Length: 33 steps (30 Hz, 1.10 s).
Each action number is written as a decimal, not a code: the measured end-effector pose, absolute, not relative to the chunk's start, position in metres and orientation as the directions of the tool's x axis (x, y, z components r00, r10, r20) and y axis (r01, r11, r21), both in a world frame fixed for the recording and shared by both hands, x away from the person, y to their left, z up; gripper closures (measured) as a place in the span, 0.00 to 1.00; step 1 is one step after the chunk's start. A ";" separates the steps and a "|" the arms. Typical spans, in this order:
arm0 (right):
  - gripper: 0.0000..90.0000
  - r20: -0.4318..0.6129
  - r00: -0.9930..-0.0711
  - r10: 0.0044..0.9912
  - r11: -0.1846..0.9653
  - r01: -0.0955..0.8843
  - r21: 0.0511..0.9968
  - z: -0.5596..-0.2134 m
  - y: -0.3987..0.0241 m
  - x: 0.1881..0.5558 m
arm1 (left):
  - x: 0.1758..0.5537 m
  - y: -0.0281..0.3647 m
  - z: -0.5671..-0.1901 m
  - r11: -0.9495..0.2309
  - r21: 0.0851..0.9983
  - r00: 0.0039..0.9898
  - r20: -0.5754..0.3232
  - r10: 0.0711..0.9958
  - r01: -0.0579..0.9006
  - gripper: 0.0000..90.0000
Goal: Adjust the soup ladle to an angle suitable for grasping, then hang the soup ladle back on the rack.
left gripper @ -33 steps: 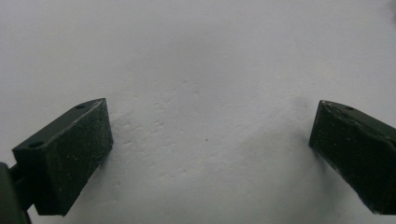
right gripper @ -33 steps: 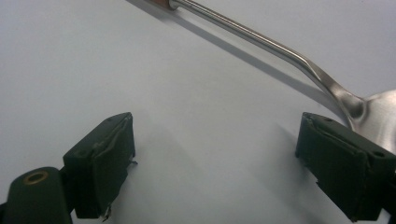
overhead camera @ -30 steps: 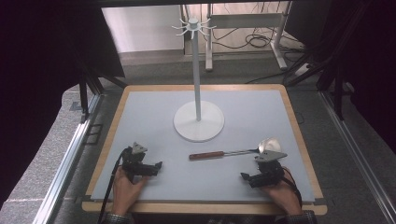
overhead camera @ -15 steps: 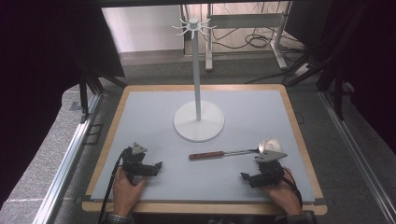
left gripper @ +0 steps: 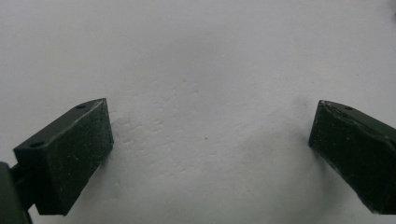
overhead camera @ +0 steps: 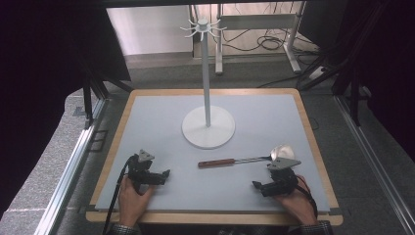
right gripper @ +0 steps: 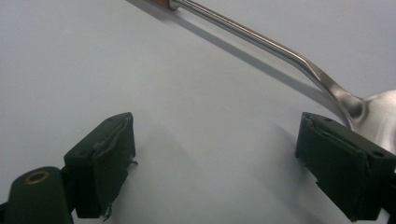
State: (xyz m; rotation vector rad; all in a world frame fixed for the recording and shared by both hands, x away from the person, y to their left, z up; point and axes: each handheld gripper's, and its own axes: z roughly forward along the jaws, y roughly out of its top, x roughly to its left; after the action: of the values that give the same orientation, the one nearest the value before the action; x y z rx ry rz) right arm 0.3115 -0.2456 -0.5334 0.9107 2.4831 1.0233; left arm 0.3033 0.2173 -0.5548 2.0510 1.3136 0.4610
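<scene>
A steel ladle with a brown wooden handle [overhead camera: 217,162] lies flat on the grey mat, its bowl [overhead camera: 282,152] toward the right. Its shaft [right gripper: 261,39] and the edge of its bowl [right gripper: 380,109] cross the top of the right gripper view. A white rack stand [overhead camera: 208,126] with hook arms at its top [overhead camera: 202,27] stands behind it. My left gripper [overhead camera: 165,175] rests on the mat at the front left, jaws wide open over bare mat [left gripper: 205,135]. My right gripper [overhead camera: 256,185] rests at the front right, just short of the ladle's bowl, open with nothing between its pads [right gripper: 212,158].
The grey mat [overhead camera: 264,112] sits on a wooden board [overhead camera: 313,147] with a raised rim. Metal rails run along both sides of the table [overhead camera: 73,161]. Cables and frame legs lie on the floor beyond the far edge [overhead camera: 264,44].
</scene>
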 end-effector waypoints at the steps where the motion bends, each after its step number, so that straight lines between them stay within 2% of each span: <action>1: 0.14 -0.035 -0.752 0.658 0.543 0.442 0.715 -0.533 -0.246 0.312 | 0.303 0.217 -0.555 -0.287 0.685 0.436 -0.051 0.898 0.670 0.00; 21: 0.17 -0.021 -0.781 0.624 0.554 0.423 0.717 -0.521 -0.243 0.314 | 0.303 0.218 -0.555 -0.290 0.683 0.438 -0.049 0.898 0.670 0.00; 33: 0.30 0.016 -0.829 0.559 0.603 0.419 0.679 -0.513 -0.227 0.320 | 0.303 0.218 -0.555 -0.290 0.684 0.438 -0.048 0.897 0.670 0.00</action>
State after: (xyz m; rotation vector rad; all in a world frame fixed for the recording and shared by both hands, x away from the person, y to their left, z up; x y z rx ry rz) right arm 0.3202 -0.2272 -0.5131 0.8126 2.6305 1.0376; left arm 0.3033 0.2176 -0.5547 2.0559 1.3113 0.4609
